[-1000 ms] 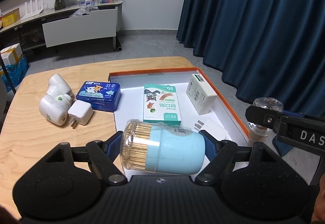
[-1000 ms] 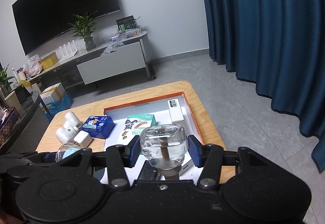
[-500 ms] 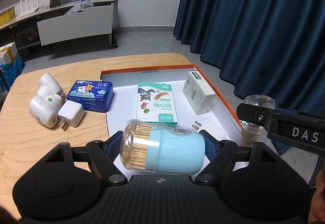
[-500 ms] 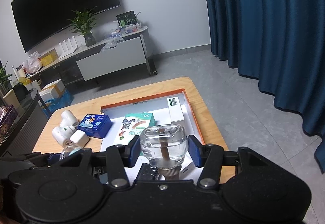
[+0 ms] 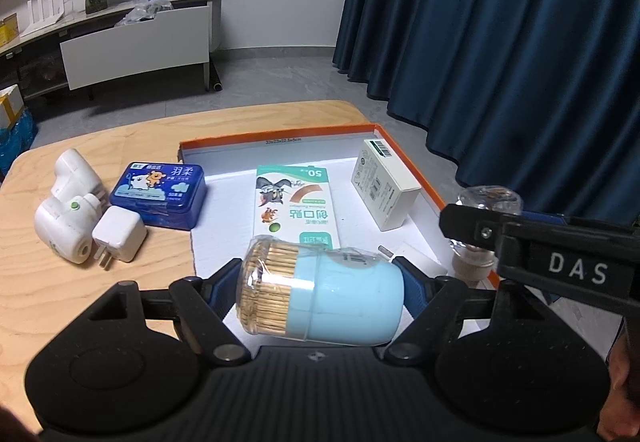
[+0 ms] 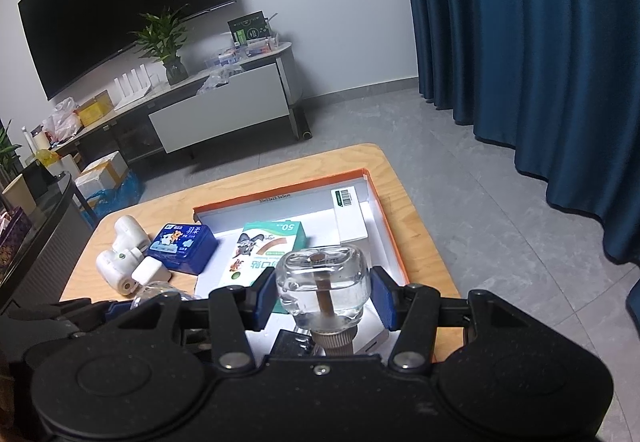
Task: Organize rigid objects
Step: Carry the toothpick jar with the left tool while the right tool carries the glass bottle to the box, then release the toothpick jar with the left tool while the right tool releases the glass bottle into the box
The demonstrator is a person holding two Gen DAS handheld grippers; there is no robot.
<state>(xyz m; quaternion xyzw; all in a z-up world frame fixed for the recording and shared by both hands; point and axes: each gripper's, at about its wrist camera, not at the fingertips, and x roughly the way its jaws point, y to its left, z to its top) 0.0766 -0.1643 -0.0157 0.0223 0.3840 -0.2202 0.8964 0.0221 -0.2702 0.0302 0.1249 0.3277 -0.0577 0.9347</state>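
With the left gripper (image 5: 320, 292) grasping the toothpick jar (image 5: 320, 292) and the right gripper (image 6: 323, 292) clamping the glass bottle (image 6: 323, 284), lower both gently into the tray's (image 5: 280, 134) bare lower-right corner — clear of the boxes — before releasing.

A pale blue toothpick jar (image 5: 320, 302), a dark blue tin (image 5: 160, 197) printed with cartoon bears, an orange-rimmed white tray (image 5: 280, 135), navy curtains (image 5: 500, 41) upper right.

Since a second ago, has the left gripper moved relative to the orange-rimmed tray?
Yes. The left gripper, clamping the toothpick jar, has advanced toward the tray, whose far rim sits lower in frame.
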